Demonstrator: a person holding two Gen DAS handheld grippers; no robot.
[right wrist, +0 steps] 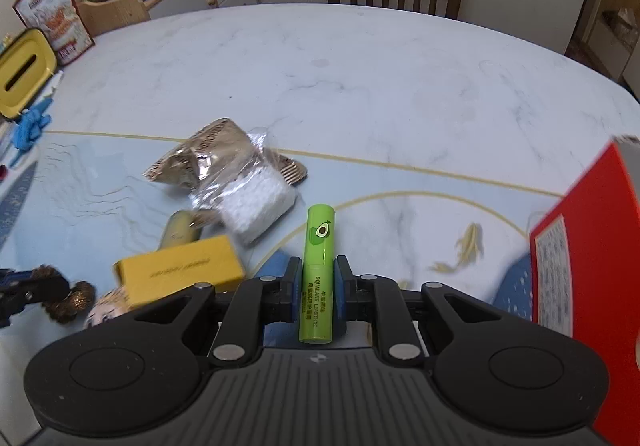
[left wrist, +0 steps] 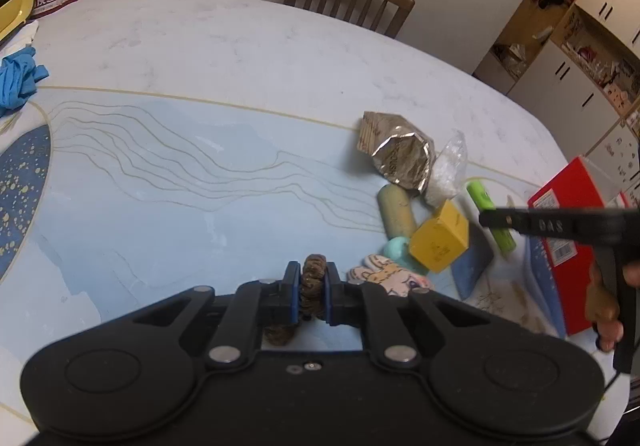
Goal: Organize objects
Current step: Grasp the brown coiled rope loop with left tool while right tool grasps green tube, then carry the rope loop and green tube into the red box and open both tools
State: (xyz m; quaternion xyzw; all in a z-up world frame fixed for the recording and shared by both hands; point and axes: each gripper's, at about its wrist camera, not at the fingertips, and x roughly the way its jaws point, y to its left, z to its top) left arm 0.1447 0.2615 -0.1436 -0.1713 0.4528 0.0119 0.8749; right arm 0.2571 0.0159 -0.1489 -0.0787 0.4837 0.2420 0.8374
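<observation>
Left gripper jaws clamped on a brown bracelet. Right gripper jaws clamped on a green lipstick, above the table.

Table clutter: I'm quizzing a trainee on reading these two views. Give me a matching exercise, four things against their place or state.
Things:
1. lip balm
2. bead bracelet
3. yellow box
4. red box

Places or states:
A. lying loose in the pile
B. standing at the table's right edge
C. clamped between the right fingers
D. clamped between the left fingers

Pairs: 1-C, 2-D, 3-A, 4-B
</observation>
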